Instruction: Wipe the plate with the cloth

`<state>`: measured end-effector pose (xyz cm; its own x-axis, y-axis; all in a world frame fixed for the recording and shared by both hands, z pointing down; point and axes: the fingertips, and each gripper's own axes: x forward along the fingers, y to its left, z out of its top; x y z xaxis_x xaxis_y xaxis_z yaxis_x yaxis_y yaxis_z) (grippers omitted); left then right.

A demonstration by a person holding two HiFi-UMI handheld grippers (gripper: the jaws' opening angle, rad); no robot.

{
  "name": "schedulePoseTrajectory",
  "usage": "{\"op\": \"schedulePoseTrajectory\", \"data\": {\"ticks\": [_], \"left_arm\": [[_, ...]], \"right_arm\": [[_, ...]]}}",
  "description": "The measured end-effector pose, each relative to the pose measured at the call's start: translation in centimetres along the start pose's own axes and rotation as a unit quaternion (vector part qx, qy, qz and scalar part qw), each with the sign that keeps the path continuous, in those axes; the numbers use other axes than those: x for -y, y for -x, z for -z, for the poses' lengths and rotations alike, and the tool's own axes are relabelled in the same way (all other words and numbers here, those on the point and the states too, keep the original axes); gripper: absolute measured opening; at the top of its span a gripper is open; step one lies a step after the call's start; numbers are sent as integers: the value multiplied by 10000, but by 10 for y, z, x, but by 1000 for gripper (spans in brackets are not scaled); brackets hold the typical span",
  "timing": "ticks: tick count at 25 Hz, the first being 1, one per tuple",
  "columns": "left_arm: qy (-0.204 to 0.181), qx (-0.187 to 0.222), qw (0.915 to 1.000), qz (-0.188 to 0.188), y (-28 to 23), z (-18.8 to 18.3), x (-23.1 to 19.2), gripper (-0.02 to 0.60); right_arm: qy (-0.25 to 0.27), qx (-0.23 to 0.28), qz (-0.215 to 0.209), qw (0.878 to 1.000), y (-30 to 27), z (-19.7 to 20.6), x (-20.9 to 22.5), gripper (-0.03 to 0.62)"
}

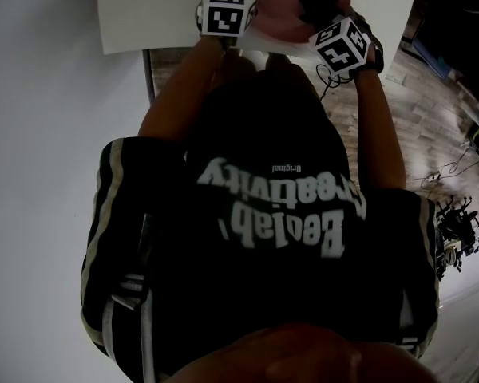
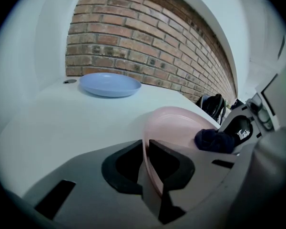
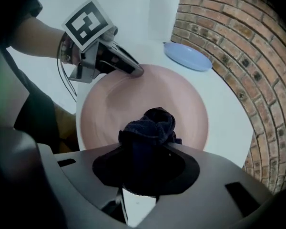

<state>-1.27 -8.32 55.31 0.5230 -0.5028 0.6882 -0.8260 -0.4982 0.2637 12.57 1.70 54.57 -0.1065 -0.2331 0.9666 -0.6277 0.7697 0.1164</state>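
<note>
Presently: pink plate (image 3: 133, 99) at white counter (image 2: 62, 123) edge, rim clamped in left tool (image 2: 148, 149); dark cloth (image 3: 150, 125) pinched in right tool (image 3: 145, 144) over plate face; advise firm overlapping sweeps, left grip steady.

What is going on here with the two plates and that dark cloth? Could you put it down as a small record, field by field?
Left gripper: fingers shut on the rim of the pink plate
Right gripper: fingers shut on the cloth, dark blue and bunched
Cloth position: over the pink plate's face; touching or not, cannot tell
Blue plate: untouched, farther back on the table
Backdrop: brick wall
</note>
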Motion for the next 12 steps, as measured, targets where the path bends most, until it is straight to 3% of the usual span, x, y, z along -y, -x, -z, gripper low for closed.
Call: {"op": "schedulePoseTrajectory", "data": {"ticks": [12], "left_arm": [[-17, -17, 10000, -69, 4, 2, 1, 40]], "right_arm": [[524, 58, -998, 9936, 3, -28, -79, 129]]}}
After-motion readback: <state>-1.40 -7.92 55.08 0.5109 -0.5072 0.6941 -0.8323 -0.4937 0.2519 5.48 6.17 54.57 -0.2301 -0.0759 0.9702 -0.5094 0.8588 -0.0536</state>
